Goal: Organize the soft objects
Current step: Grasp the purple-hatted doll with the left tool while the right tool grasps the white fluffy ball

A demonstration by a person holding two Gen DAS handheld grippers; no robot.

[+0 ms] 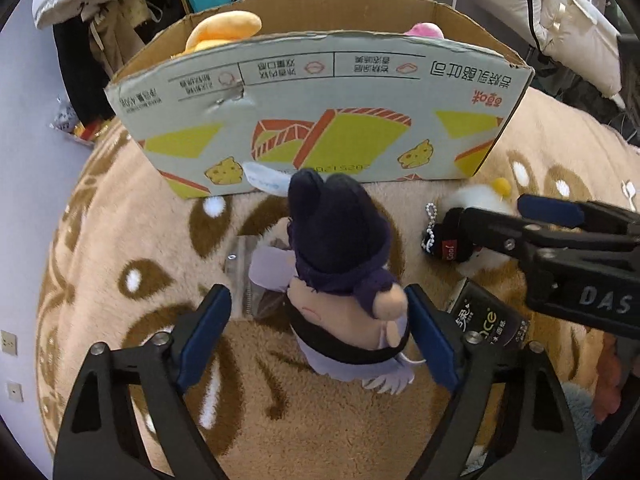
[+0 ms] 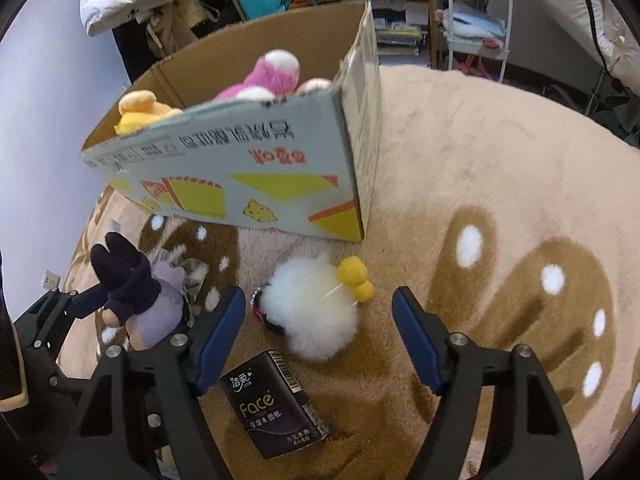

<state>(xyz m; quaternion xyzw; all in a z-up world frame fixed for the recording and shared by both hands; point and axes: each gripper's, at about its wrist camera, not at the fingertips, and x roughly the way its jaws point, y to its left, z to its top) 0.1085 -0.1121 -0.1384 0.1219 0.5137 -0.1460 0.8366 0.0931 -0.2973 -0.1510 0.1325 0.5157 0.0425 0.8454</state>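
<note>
A plush doll with a dark navy hat and lilac clothes [image 1: 340, 280] stands on the brown rug between the open fingers of my left gripper [image 1: 320, 336]; the pads stand beside it, apart. It also shows in the right wrist view [image 2: 136, 296]. A white fluffy plush with yellow pompoms [image 2: 316, 304] lies on the rug in front of my open right gripper [image 2: 320, 332], not held. The right gripper also shows in the left wrist view [image 1: 516, 216]. A cardboard box [image 1: 320, 120] behind holds a yellow plush [image 1: 224, 32] and a pink plush [image 2: 268, 76].
A black "Face" tissue pack [image 2: 276, 404] lies on the rug near my right gripper's left finger. A clear plastic bag [image 1: 244, 276] lies left of the doll. Shelves, hung coats and a white rack [image 2: 476, 20] stand behind the box.
</note>
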